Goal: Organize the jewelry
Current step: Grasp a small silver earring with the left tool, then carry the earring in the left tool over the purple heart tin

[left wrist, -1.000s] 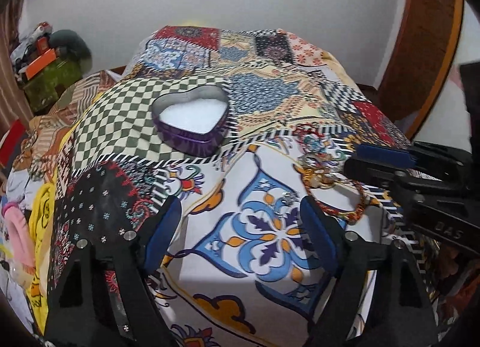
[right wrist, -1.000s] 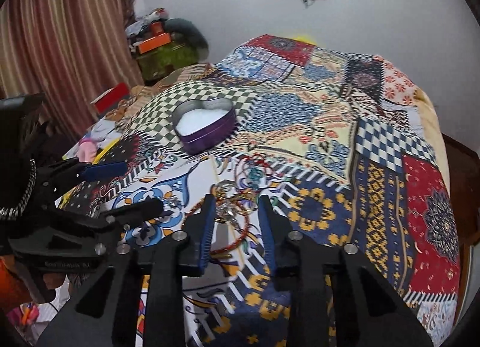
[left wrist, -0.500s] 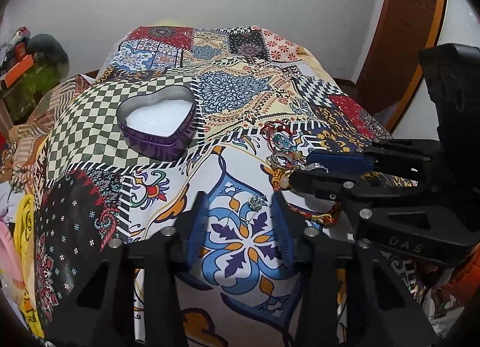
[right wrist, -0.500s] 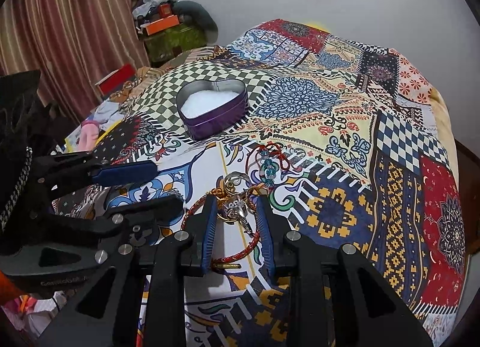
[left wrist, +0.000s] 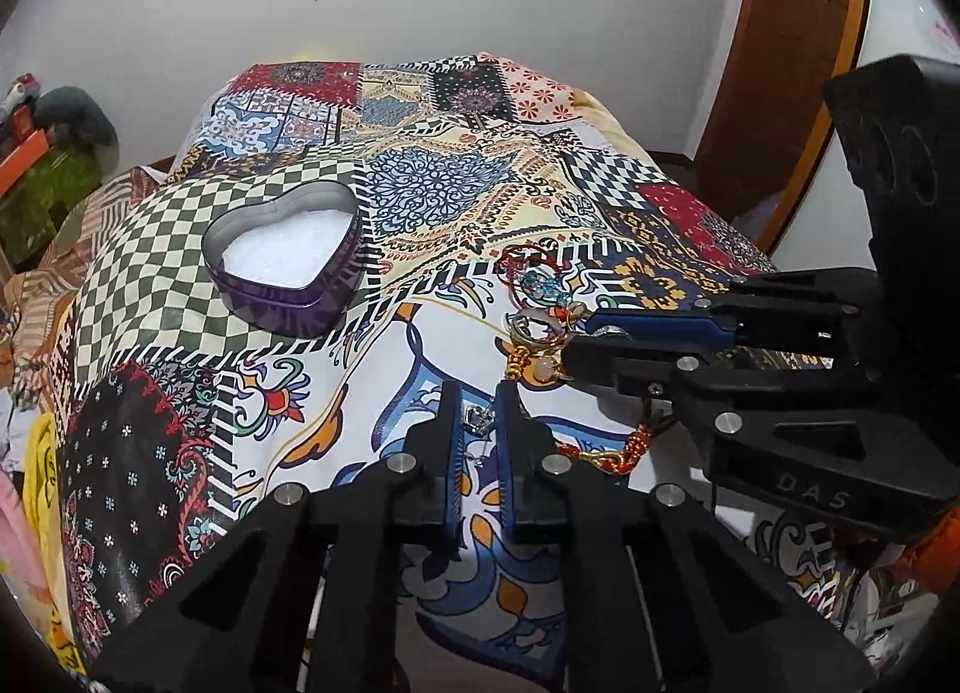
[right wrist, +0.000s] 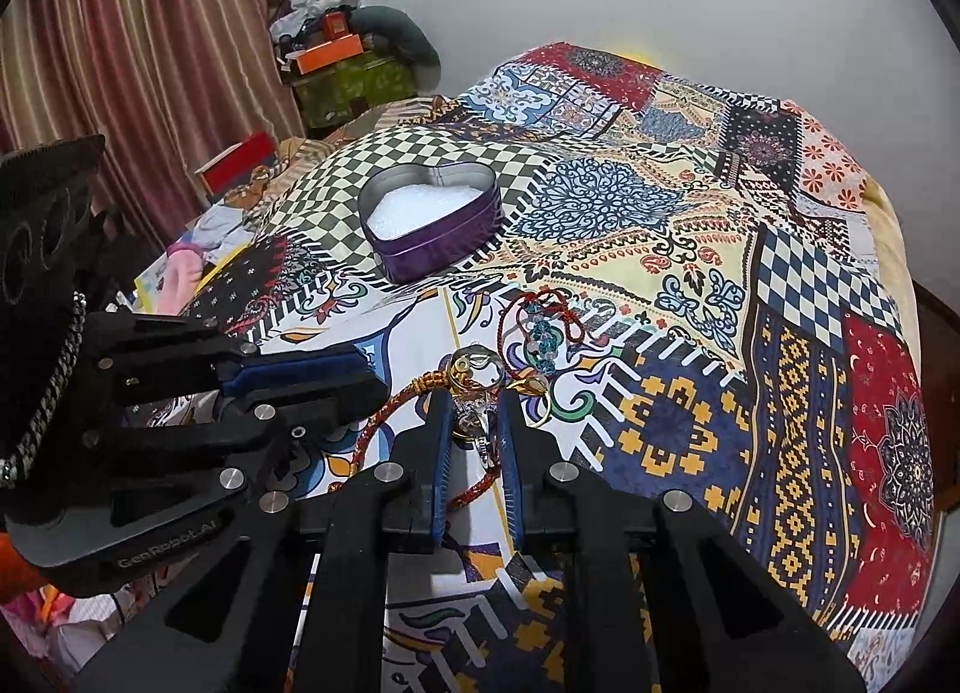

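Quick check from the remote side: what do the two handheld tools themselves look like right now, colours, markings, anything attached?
Both are matte black plastic. The left tool and right tool each have two flat fingers lined with blue ribbed pads, joined by angular black links with silver screw heads. Raised lettering sits on each body: "DAS" on the right tool, "GenRobot.AI" on the left. A braided grey cord hangs beside the left tool's body.

Open patterned bedspread (left wrist: 600, 201) is seen across the upper right of the left wrist view. The upper left is occupied by a heart-shaped tin (left wrist: 288, 267). At centre right, a tangle of jewelry (left wrist: 540, 309) is crowded by the right gripper (left wrist: 576, 345), just beside the left gripper (left wrist: 478, 423); little room is left between them.
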The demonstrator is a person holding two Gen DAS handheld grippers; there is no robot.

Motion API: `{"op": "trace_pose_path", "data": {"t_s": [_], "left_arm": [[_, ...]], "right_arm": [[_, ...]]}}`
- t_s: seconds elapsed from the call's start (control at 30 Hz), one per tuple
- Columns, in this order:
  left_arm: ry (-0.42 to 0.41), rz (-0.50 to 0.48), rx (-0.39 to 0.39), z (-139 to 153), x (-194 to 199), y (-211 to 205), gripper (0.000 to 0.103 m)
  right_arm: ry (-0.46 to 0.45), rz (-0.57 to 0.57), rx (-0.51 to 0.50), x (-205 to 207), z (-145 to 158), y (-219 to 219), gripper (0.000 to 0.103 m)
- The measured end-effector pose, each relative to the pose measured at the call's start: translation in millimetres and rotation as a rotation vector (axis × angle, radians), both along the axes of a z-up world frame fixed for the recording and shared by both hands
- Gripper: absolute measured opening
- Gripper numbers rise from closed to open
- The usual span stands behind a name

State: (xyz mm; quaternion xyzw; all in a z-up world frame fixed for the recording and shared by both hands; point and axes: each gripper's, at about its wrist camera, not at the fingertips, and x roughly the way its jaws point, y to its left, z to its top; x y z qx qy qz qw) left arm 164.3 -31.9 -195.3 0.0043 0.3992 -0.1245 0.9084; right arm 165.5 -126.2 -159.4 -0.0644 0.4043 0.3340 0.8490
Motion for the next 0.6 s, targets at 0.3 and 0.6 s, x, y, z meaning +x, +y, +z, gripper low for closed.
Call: {"op": "trace_pose_path", "data": {"t_s": [0.3,0.6], "left_arm": [[-0.028,0.021,-0.001,11.5,-6.7,3.6,0.009],[-0.086,0.067,-0.008,36.6,-12.9,16.6,0.009]], "right_arm": [[-0.03,-0.028,0.024,-4.2,14.7,-8.4,0.013],[-0.088,-0.072,0.054,-3.9,43.3,-11.3,0.013]]}}
